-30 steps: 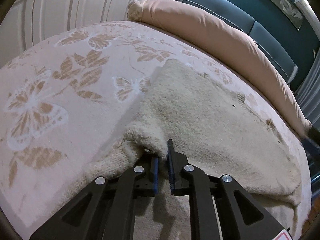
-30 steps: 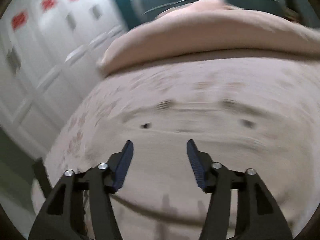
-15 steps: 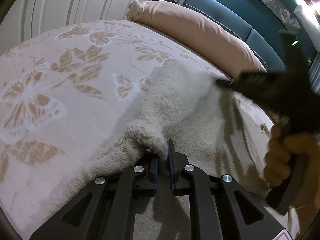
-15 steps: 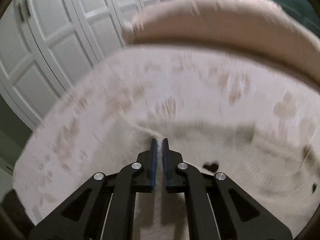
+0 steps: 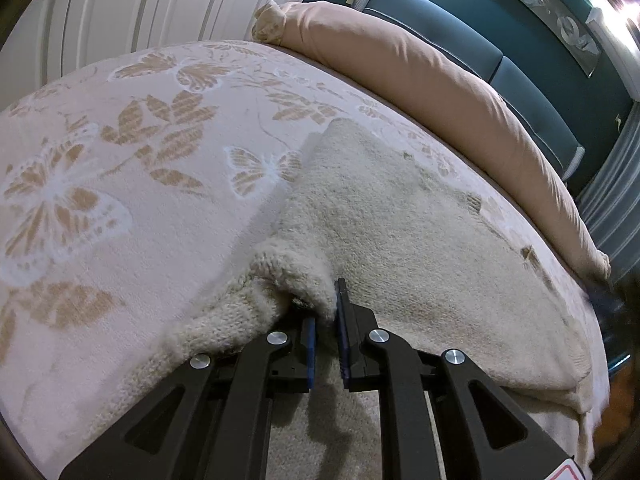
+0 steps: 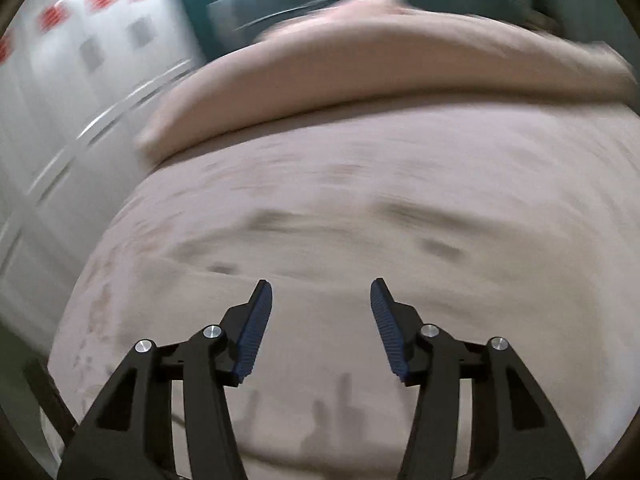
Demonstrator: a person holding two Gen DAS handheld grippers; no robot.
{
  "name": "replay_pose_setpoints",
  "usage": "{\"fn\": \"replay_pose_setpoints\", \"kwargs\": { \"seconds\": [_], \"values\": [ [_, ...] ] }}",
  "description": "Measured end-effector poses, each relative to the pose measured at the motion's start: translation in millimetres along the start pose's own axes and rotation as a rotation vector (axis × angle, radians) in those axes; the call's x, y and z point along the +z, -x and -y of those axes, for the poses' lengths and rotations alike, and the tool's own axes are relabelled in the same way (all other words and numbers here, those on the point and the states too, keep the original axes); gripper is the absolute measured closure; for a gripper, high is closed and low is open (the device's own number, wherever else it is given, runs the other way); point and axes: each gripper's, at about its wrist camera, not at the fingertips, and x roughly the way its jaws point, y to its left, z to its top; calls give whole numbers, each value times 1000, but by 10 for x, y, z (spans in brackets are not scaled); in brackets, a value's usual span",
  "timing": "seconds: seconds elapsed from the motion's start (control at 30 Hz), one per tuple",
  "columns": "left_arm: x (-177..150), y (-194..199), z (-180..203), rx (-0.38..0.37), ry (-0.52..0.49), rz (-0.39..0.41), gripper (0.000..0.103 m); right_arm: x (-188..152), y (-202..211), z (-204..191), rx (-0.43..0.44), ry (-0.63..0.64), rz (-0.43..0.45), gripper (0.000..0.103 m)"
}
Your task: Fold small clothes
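Note:
A cream knitted sweater (image 5: 400, 232) lies spread on a pink bedspread (image 5: 120, 168) with tan butterfly print. My left gripper (image 5: 326, 300) is shut on a bunched fold of the sweater at its near left edge, holding it slightly raised. My right gripper (image 6: 320, 300) is open and empty, hovering above the sweater (image 6: 320, 248); this view is motion-blurred. A dark blurred shape at the right edge of the left wrist view cannot be identified.
A long peach bolster pillow (image 5: 420, 76) lies along the far side of the bed, before a teal padded headboard (image 5: 500, 64). White panelled wardrobe doors (image 5: 140, 12) stand at the left. The bed edge drops off at the right (image 5: 592, 420).
My right gripper was shut over the sweater's far part half a second ago; now it is open and pulled back toward the near right. My left gripper has kept its hold and place.

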Motion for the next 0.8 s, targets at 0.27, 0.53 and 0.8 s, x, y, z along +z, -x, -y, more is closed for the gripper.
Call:
{"fn": "replay_pose_setpoints", "kwargs": {
  "seconds": [0.27,0.53,0.8],
  "values": [
    [1,-14,79,50,-44,-1,91,-390,44,915,-6,-143,-90,71],
    [-16,-45,143,95,-84,1,91,-362,313,889,-10,-113,14,98],
    [72,155,176,114,-93,-44,82,-416,720,928,-35,-145,-22,84]
  ]
}}
